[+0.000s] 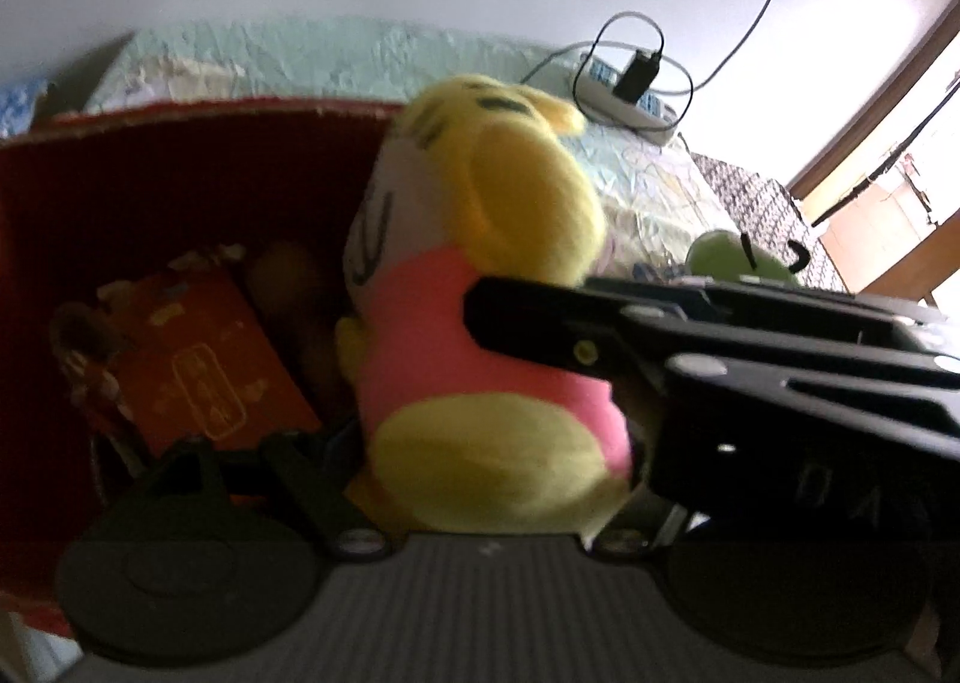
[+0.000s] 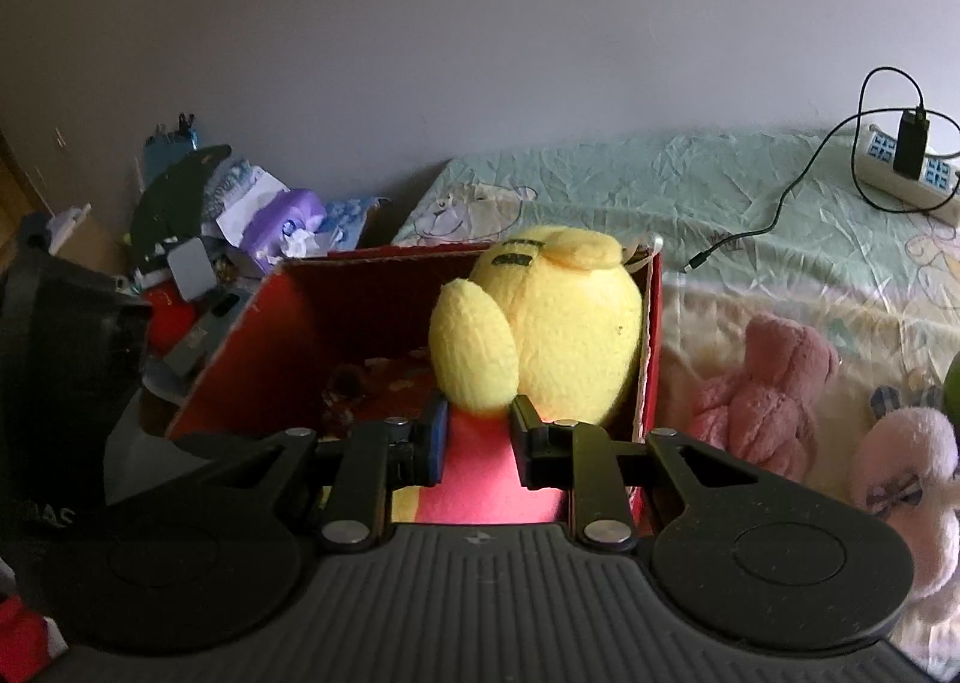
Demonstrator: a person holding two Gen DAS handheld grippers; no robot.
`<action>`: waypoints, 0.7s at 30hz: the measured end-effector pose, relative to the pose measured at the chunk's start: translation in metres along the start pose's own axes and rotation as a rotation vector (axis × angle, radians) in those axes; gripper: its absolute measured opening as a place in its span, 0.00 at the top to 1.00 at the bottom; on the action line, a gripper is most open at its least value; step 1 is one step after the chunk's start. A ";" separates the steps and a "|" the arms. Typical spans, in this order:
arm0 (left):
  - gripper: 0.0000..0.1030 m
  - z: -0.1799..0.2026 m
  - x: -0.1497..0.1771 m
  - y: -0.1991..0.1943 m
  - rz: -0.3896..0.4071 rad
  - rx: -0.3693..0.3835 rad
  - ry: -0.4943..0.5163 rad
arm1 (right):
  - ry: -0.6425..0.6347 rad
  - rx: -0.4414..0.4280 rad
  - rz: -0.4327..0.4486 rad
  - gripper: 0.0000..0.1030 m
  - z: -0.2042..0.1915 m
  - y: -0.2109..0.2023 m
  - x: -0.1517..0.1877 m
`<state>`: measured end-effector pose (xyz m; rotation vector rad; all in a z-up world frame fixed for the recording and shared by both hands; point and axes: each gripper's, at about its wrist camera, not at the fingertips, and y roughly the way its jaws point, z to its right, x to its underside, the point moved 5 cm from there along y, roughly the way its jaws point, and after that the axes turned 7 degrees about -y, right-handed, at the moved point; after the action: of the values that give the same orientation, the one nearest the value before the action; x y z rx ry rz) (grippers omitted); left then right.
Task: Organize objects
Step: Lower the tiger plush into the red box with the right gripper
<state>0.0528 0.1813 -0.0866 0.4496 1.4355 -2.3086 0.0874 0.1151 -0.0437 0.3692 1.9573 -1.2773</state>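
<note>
Bedsheet, pale green and crumpled, meets a grey wall. My right gripper pinches the yellow plush over the red box; my left gripper straddles it, contact unclear.

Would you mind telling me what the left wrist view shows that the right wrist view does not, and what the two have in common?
Only the left wrist view shows the toy's front with its stitched face, a red packet lying inside the box, and a green plush behind the other gripper. Only the right wrist view shows a pink plush, a white-and-lilac plush and clutter behind the box. Both show the yellow plush toy in pink, gripped over the red box, plus the power strip.
</note>
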 end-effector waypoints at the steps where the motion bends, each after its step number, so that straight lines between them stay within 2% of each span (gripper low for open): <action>1: 0.26 0.001 0.001 0.003 -0.009 0.002 0.000 | -0.006 0.009 -0.002 0.77 0.000 0.002 0.000; 6: 0.26 0.003 0.004 0.014 -0.031 -0.012 0.024 | 0.010 0.029 -0.009 0.77 0.007 0.005 0.007; 16: 0.26 0.003 0.001 0.024 -0.049 -0.035 0.036 | 0.133 0.018 0.027 0.76 0.023 0.006 0.019; 21: 0.18 -0.001 0.000 0.028 -0.053 -0.047 0.026 | 0.209 0.011 0.053 0.76 0.030 0.011 0.025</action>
<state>0.0662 0.1712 -0.1089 0.4335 1.5287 -2.3127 0.0904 0.0897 -0.0752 0.5763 2.0995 -1.2578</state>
